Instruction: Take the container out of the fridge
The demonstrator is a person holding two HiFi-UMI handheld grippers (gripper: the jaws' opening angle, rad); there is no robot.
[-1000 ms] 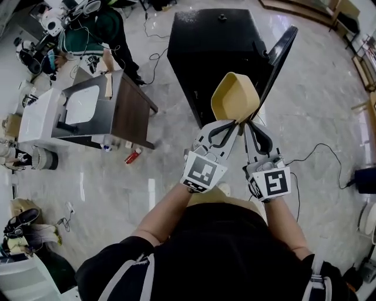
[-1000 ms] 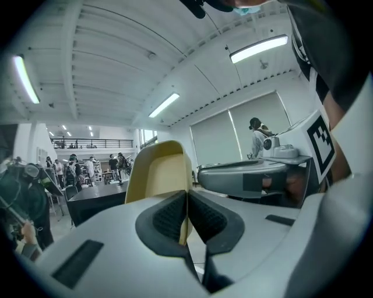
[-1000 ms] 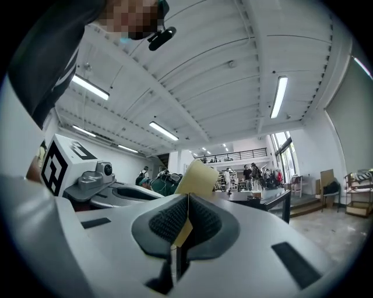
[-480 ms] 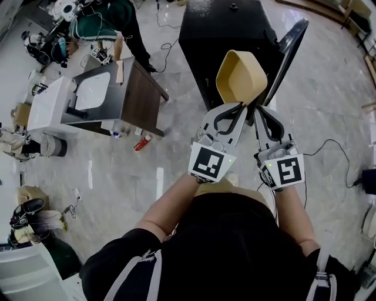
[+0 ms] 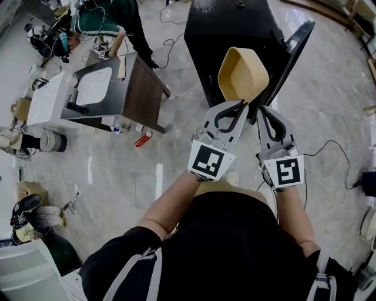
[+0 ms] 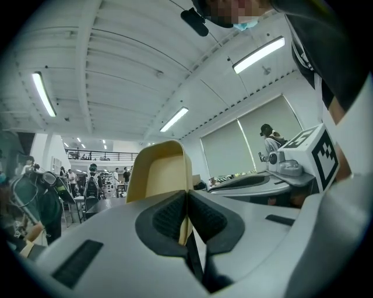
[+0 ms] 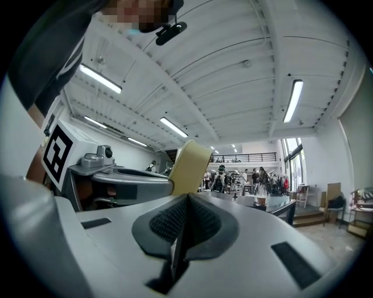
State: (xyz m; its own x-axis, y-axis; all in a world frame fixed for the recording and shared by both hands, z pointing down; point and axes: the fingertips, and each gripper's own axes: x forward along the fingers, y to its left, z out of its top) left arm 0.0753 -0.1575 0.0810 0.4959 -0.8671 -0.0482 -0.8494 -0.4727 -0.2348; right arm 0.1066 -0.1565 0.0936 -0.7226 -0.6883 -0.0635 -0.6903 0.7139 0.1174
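The container (image 5: pixel 242 73) is a pale yellow tub, held up in the air in front of the black fridge (image 5: pixel 235 29). The fridge's door (image 5: pixel 294 59) stands open at the right. My left gripper (image 5: pixel 241 104) is shut on the tub's near rim. In the left gripper view the rim (image 6: pixel 185 221) is pinched between the dark pads of the left gripper (image 6: pixel 186 195), and the tub (image 6: pixel 160 171) rises above them. My right gripper (image 5: pixel 259 109) is close beside it on the right, jaws together with nothing seen between them. In the right gripper view the tub (image 7: pixel 189 160) shows just left of the right gripper (image 7: pixel 187 198).
A brown-sided table (image 5: pixel 138 94) with a white appliance (image 5: pixel 94 88) stands to the left. A person in green (image 5: pixel 111 17) is at the top left. A red can (image 5: pixel 141 139) and cables (image 5: pixel 329 147) lie on the marble floor.
The left gripper has raised the yellow tub a little, still gripped. The right gripper stays next to it. The fridge door remains open.
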